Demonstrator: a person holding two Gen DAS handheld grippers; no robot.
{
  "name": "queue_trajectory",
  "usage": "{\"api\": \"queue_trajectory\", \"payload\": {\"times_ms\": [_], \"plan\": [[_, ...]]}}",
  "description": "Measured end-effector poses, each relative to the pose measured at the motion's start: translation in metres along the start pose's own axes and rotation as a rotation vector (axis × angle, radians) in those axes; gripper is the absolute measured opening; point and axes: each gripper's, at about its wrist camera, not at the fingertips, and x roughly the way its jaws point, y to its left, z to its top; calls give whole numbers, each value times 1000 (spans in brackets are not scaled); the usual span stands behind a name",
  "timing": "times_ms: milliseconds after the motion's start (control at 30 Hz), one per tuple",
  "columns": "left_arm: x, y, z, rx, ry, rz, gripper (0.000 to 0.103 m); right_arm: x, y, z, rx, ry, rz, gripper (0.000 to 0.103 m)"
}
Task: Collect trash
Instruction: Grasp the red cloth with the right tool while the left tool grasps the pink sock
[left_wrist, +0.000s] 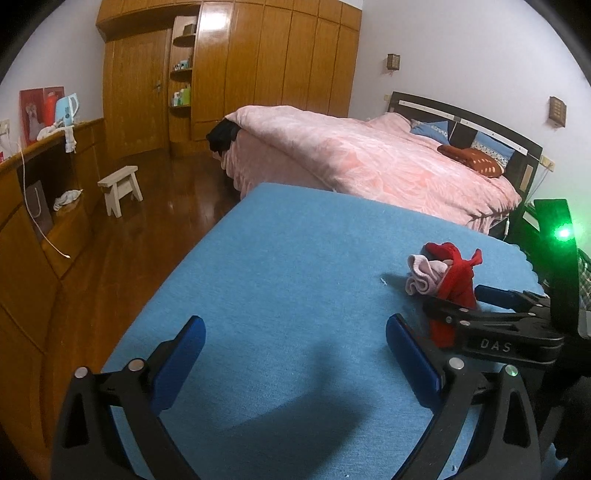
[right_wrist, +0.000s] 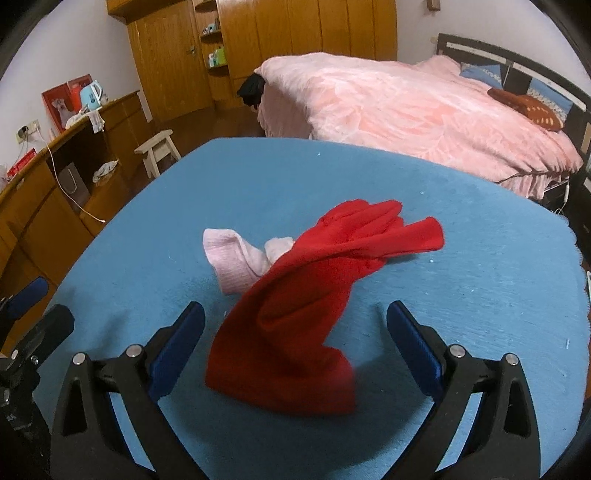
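while two grippers hover, a red cloth and a pink sock lie on the blue bench

as the left wrist view looks along its own fingers, the left gripper (left_wrist: 295, 354) stands wide open over bare blue bench (left_wrist: 280, 266), with nothing between its blue pads. to its right the red cloth (left_wrist: 456, 280) and the pink sock (left_wrist: 424, 275) sit bunched together, touching, near the bench's right edge. the right gripper (left_wrist: 461, 306) reaches in from the right, one black arm crossing in front of the red cloth and a blue pad showing beyond it, so the cloth sits between its fingers; whether a pad touches it cannot be told from here. a green light (left_wrist: 564, 233) glows on the frame above. beyond the bench are a bed with a pink quilt (left_wrist: 369, 158), a wooden wardrobe (left_wrist: 258, 62), a small white stool (left_wrist: 121, 189) on the wood floor, and a blue kettle (left_wrist: 67, 108) on a long sideboard at the left.

in the right wrist view, the right gripper (right_wrist: 295, 350) is spread wide, and the lower end of the red cloth (right_wrist: 295, 314) lies between its fingers without either pad pressing on it. the cloth runs up and to the right across the bench (right_wrist: 480, 295). the pink sock (right_wrist: 236, 262) lies just to its left, partly tucked under it. part of the left gripper (right_wrist: 27, 295) shows at the left edge.
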Motion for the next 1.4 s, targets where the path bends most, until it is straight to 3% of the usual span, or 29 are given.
{"api": "queue_trajectory", "payload": {"times_ms": [33,167,267,333,433,667,1000,1200,1400], "plan": [[0,1,0,-3,1,-1,96,0,-1,0,7,5,8,79],[0,2,0,-9,0,0,96,0,-5,-1,24,11,17,70],[-1,0,0,-4,-3,6,96,-3,-7,-2,11,12,30,48],[-1,-3,0,4,-5,12,96,-5,-10,-3,8,13,36,25],[-3,-7,2,12,-12,9,96,-14,-17,-4,3,-6,47,10],[-2,-28,11,31,-26,-25,96,-41,-45,-1,25,-65,10,9],[38,-85,32,101,-8,-97,96,-54,-93,6,67,-101,-35,9],[67,-108,40,96,44,-144,96,-55,-105,3,86,-101,-39,9],[87,-123,40,107,90,-143,96,-54,-108,1,92,-97,-35,9]]}}
